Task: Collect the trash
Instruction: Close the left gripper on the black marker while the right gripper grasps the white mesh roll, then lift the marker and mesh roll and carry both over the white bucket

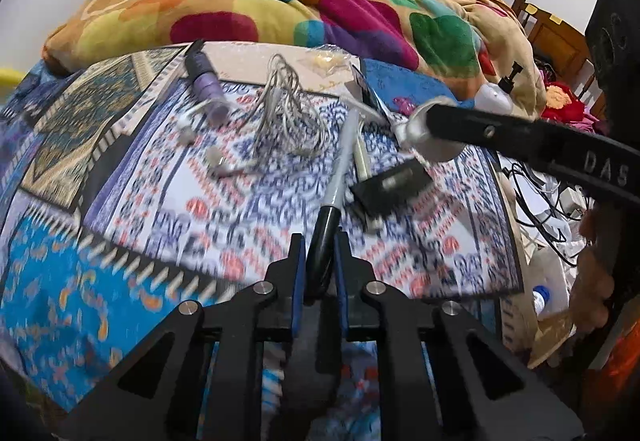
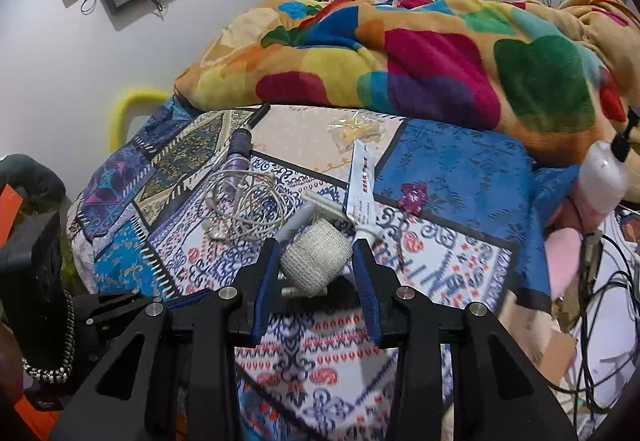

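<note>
1. My left gripper [image 1: 320, 245] is clamped on a pen [image 1: 340, 177]: the blue pads squeeze its black cap end, and the grey barrel runs away from me across the bedspread [image 1: 132, 201].
2. My right gripper [image 2: 316, 245] holds a gauze roll [image 2: 316, 259] between its blue pads; both pads touch its sides, so I read it as gripped. In the left view the same roll shows at the tip of the right gripper's black finger [image 1: 520, 137], over the right side of the bedspread.
3. Just beside the pen, to its right in the left view, lies a small black block [image 1: 390, 185], blurred; I cannot tell what it is.
4. Just past the roll, in the right view, a white tube [image 2: 362, 181] with red print lies on the bedspread, its cap end near my right pad.
5. Left of the tube sits a tangle of white cable [image 2: 248, 209] with earbuds at its near edge.
6. Further back left, a purple bottle [image 2: 240, 153] lies on its side, touching the cable.
7. Near the far edge of the bedspread lies a clear bag [image 2: 354, 129] with yellow bits inside.
8. A pink wrapper [image 2: 414, 197] rests on the blue patch, right of the tube.
9. Behind everything, a bright blanket [image 2: 400, 65] is heaped across the bed.
</note>
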A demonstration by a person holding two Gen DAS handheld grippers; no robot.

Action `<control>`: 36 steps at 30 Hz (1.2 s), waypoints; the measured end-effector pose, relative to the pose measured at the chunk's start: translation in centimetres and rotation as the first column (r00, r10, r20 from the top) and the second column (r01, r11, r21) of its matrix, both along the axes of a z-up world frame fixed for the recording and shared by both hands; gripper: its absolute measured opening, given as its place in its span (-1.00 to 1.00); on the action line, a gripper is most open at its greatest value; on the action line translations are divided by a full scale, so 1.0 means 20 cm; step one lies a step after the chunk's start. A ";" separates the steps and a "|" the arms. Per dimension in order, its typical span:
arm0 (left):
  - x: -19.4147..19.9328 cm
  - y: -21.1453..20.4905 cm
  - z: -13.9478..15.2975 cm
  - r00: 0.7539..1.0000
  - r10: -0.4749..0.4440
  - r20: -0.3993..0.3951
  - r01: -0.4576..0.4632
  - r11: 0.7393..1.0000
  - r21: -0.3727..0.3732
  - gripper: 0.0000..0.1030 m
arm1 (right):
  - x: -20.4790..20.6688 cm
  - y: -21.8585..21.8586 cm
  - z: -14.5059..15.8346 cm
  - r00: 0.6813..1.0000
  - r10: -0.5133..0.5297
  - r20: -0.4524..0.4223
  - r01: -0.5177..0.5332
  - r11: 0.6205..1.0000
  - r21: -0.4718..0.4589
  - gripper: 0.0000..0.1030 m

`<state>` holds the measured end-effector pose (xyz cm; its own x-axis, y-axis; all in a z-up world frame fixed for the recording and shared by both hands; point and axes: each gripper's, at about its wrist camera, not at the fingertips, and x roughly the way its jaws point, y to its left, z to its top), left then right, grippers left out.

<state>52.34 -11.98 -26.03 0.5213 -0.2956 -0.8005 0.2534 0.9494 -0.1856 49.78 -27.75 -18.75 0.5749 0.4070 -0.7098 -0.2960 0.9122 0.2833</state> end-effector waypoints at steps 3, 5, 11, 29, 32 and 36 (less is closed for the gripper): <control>-0.08 0.01 0.00 0.999 0.029 -0.013 -0.029 0.999 0.022 -0.78 | -0.05 -0.01 0.00 1.000 -0.002 0.006 0.003 1.000 -0.021 -0.33; -0.12 0.00 0.00 0.999 0.035 -0.024 -0.034 0.999 0.039 -0.78 | -0.08 -0.02 0.00 1.000 0.003 0.005 -0.002 0.999 -0.038 -0.33; -0.14 -0.08 -0.01 0.998 -0.011 -0.066 0.016 0.997 0.073 -0.73 | -0.17 -0.04 -0.02 1.000 0.007 -0.002 -0.007 0.998 -0.054 -0.33; -0.13 -0.13 0.01 0.999 0.037 -0.037 -0.033 0.994 0.103 -0.78 | -0.31 -0.06 0.05 1.000 0.008 0.016 -0.007 0.998 -0.066 -0.33; -0.21 -0.09 0.09 0.999 0.051 -0.012 -0.049 0.994 0.096 -0.78 | -0.35 -0.04 0.12 0.999 0.018 0.041 -0.015 0.997 -0.072 -0.33; -0.32 -0.04 0.25 0.997 0.065 0.042 -0.069 0.993 0.094 -0.78 | -0.43 0.00 0.23 0.996 0.031 0.085 -0.025 0.996 -0.081 -0.33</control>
<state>45.98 -12.87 -21.03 0.5685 -0.1821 -0.8023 0.1940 0.9774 -0.0844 41.22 -27.83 -14.16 0.6243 0.3681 -0.6890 -0.3419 0.9218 0.1827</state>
